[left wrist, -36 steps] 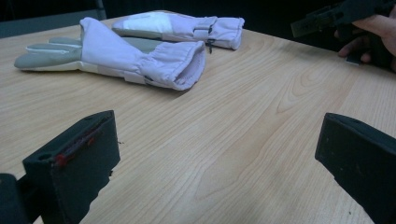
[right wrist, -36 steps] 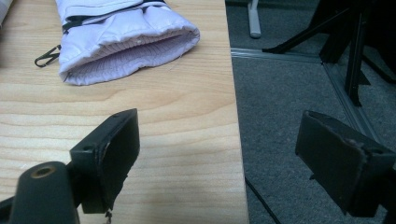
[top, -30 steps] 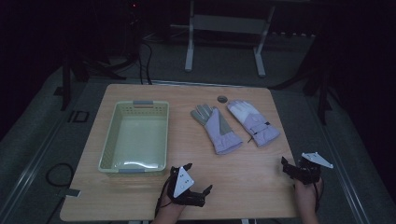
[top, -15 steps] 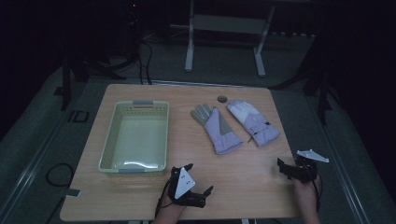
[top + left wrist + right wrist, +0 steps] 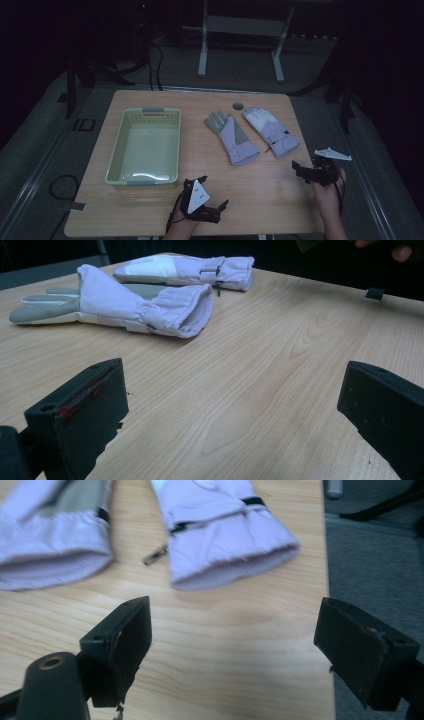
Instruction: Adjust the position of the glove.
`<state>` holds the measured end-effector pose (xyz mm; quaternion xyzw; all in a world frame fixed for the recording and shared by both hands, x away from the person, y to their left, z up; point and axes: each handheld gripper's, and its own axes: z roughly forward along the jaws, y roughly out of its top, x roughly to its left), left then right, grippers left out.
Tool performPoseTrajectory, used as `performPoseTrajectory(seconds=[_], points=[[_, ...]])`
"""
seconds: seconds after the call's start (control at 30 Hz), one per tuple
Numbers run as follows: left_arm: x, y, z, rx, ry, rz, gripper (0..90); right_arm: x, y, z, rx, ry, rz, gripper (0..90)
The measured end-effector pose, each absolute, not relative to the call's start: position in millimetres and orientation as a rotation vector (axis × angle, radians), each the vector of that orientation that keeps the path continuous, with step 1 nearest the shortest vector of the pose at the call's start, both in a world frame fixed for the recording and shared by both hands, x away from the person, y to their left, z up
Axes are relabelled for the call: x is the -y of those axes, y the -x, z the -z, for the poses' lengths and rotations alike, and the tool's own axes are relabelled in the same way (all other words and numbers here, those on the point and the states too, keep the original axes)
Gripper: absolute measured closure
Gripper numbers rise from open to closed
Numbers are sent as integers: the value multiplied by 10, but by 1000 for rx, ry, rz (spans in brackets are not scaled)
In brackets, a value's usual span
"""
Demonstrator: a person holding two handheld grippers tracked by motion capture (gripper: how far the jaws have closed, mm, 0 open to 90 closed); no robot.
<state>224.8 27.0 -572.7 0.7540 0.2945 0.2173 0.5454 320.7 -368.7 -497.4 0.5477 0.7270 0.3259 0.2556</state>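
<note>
My high view looked forward and down over the light wooden table [image 5: 280,200]; both gripper views sat low, sharing the two lilac padded gloves [image 5: 150,305]

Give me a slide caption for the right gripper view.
Open right gripper hovering over the wooden table, facing the cuffs of two lilac gloves.

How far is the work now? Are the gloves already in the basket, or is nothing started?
Nothing looks done yet. The basket is empty, and both gloves, left glove and right glove, lie flat on the table. Nothing is in hand: the left gripper and right gripper are open and empty, near the front edge. If the gloves go into the basket, both are left.
</note>
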Motion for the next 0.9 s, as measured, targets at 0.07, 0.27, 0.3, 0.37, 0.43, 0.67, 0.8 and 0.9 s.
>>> performPoseTrajectory(seconds=[0.07, 0.27, 0.3, 0.37, 0.43, 0.67, 0.8, 0.9], points=[[-271, -2250, 5727, -700, -1788, -513, 0, 3654, -3238, 4914, -1970, -1476, -886, 152], [-260, -2236, 5728, -670, -1787, -512, 0, 3513, -3299, 4715, -1951, -1419, -957, 115], [-259, -2236, 5728, -669, -1788, -512, 0, 3482, -3311, 4688, -1950, -1405, -949, 115], [-264, -2242, 5728, -674, -1787, -506, 0, 3455, -3325, 4663, -1948, -1395, -952, 115], [-270, -2248, 5728, -680, -1785, -498, 0, 3379, -3375, 4604, -1970, -1374, -952, 115], [-269, -2252, 5728, -681, -1783, -495, 0, 3161, -3542, 4468, -2039, -1296, -980, 130], [-270, -2253, 5728, -680, -1784, -493, 0, 2993, -3669, 4442, -2080, -1271, -980, 137], [-268, -2250, 5728, -676, -1785, -493, 0, 2882, -3766, 4447, -2105, -1260, -995, 144]])
